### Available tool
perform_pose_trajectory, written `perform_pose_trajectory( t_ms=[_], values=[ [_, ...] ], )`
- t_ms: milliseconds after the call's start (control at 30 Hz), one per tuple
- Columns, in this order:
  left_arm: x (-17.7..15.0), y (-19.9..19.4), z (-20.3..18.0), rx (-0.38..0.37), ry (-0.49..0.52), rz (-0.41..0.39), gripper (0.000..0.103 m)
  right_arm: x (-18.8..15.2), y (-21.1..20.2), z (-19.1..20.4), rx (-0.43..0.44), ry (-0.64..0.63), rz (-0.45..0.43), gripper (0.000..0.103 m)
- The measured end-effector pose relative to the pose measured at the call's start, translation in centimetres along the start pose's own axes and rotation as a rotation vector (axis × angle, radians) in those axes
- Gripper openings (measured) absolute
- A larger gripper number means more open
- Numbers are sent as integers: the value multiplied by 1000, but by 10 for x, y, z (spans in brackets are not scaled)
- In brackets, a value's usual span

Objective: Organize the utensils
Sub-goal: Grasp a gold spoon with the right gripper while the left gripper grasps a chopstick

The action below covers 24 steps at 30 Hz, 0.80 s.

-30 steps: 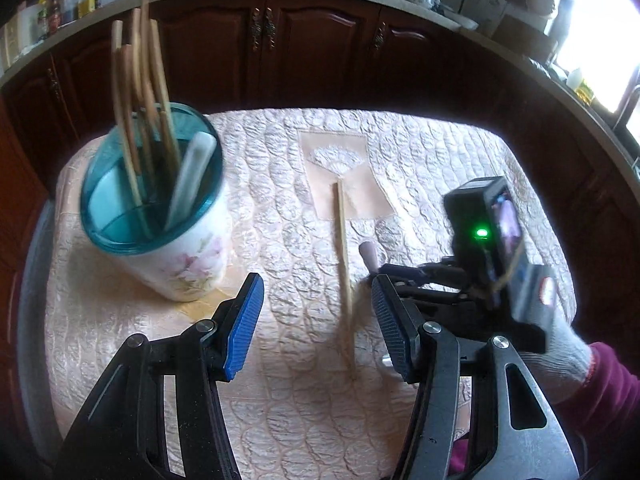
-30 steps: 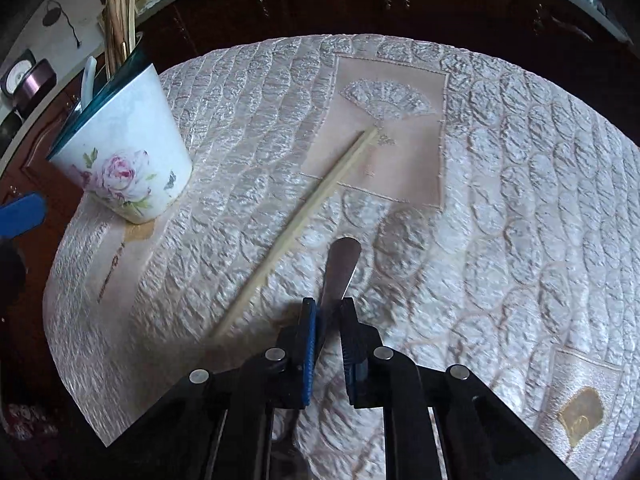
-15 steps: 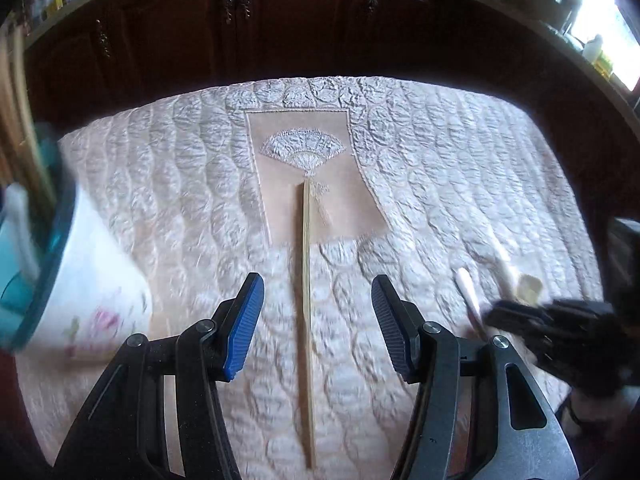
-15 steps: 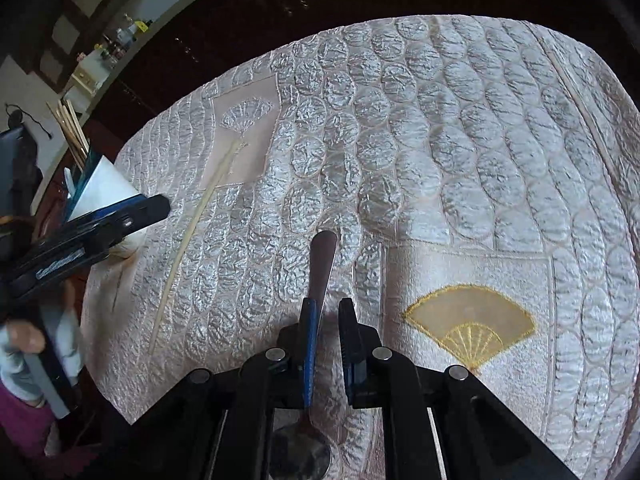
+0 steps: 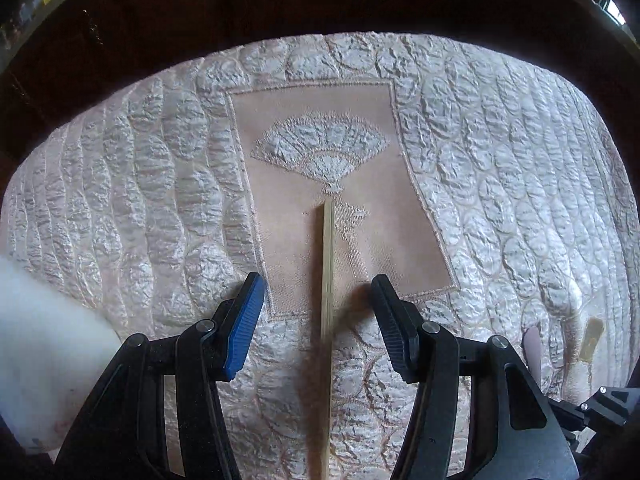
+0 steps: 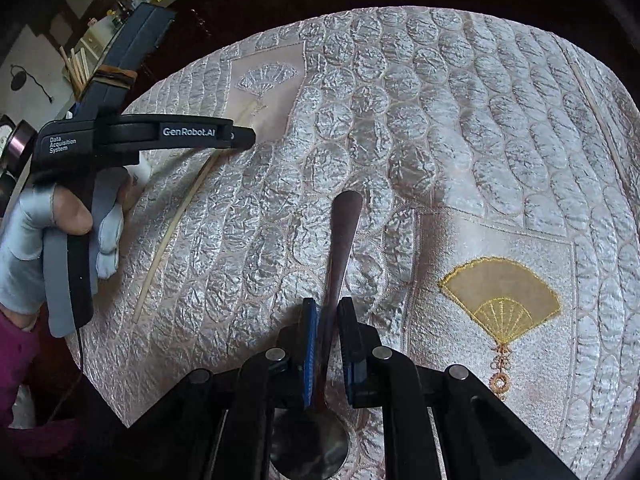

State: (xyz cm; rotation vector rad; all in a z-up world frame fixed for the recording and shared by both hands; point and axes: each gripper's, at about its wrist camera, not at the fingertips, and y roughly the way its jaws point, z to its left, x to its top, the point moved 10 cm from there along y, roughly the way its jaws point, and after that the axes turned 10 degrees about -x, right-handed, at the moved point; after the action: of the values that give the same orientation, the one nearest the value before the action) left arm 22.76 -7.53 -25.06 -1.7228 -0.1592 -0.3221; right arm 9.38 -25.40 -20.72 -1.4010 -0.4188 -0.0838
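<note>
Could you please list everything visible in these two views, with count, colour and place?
chopstick: one, pale wood, flat on the cloth between the open left fingers
spoon: one, metal, pinched by the right gripper, handle forward
utensil cup: one, white, blurred at the left edge
chopsticks in cup: several, pale wood, upright behind the left gripper
tablecloth: one, pale pink quilted, fan embroidery, covering the table
cabinets: dark wood, behind
left gripper: black, blue pad, open
right gripper: black, shut on spoon
gloved hand: one, grey, holding the left gripper
</note>
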Motion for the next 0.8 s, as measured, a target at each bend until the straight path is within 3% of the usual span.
perform_pose_trajectory(
  t_ms=[33, 100, 133, 167, 433, 800],
  values=[
    [1, 1, 0, -2, -1, -13, 48, 2, 2, 3, 7, -3, -8, 9],
    [4, 2, -4, -14, 4, -28, 25, 9, 7, 13, 18, 0, -20, 6],
    [3, 1, -7, -27, 7, -28, 9, 11, 8, 13, 35, 12, -21, 6],
    [2, -1, -9, -44, 7, -26, 5, 15, 8, 13, 49, 26, -23, 5],
    [-8, -51, -15, -221, -73, -96, 5, 25, -33, -1, 116, 71, -102, 5],
    [-38, -154, -10, -299, -63, -244, 5, 32, -87, 20, 165, 34, -193, 3]
  ],
)
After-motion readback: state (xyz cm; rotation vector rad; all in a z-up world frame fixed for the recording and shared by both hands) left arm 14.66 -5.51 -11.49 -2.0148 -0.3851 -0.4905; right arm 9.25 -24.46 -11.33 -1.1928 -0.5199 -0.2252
